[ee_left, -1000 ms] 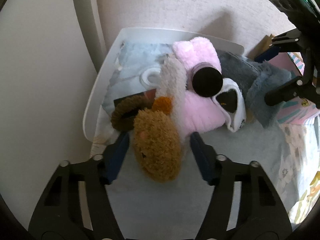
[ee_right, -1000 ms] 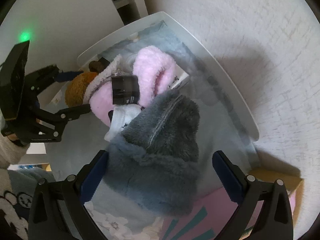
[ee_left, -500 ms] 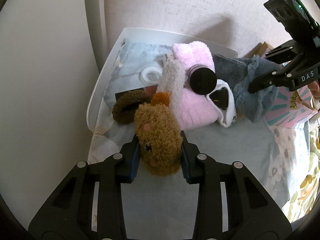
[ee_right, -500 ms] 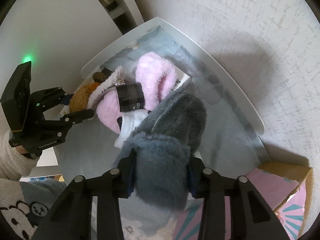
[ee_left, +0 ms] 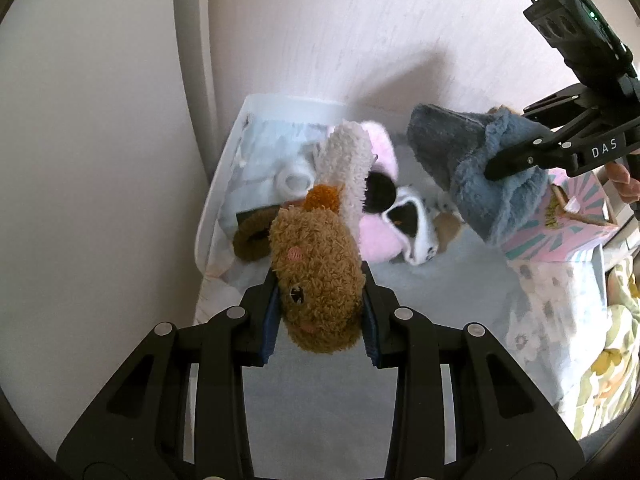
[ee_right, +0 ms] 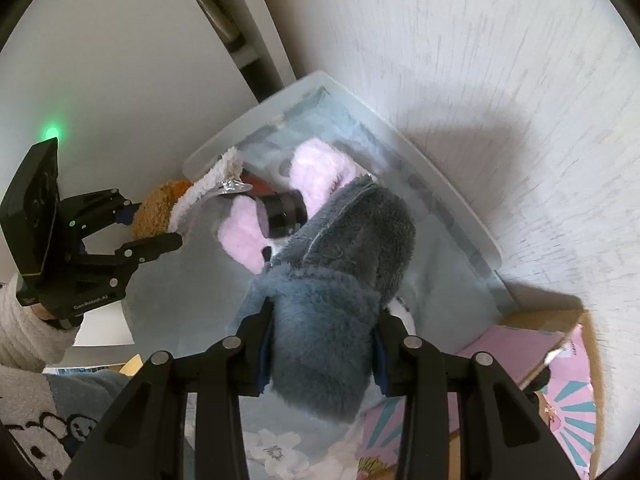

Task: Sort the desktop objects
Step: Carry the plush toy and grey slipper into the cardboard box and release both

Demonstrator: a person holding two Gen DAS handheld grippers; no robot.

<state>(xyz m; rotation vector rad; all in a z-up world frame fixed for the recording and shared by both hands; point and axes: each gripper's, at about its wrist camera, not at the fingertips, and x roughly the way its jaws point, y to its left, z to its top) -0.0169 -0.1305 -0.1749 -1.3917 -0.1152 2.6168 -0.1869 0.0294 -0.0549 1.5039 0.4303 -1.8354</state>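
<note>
Only two texts can be read. The letters "DAS" stand in white on the black body of the right gripper (ee_left: 516, 156). The words "GenRobot.AI" stand in white on the black body of the left gripper (ee_right: 150, 222).

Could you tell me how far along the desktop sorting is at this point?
Nothing looks sorted yet. In hand: the left gripper is clamped on the brown plush, and the right gripper on the grey slipper, both raised off the table. Left: the pink slipper, black cylinder and white sock lie piled on the table; the pink box sits alongside.
</note>
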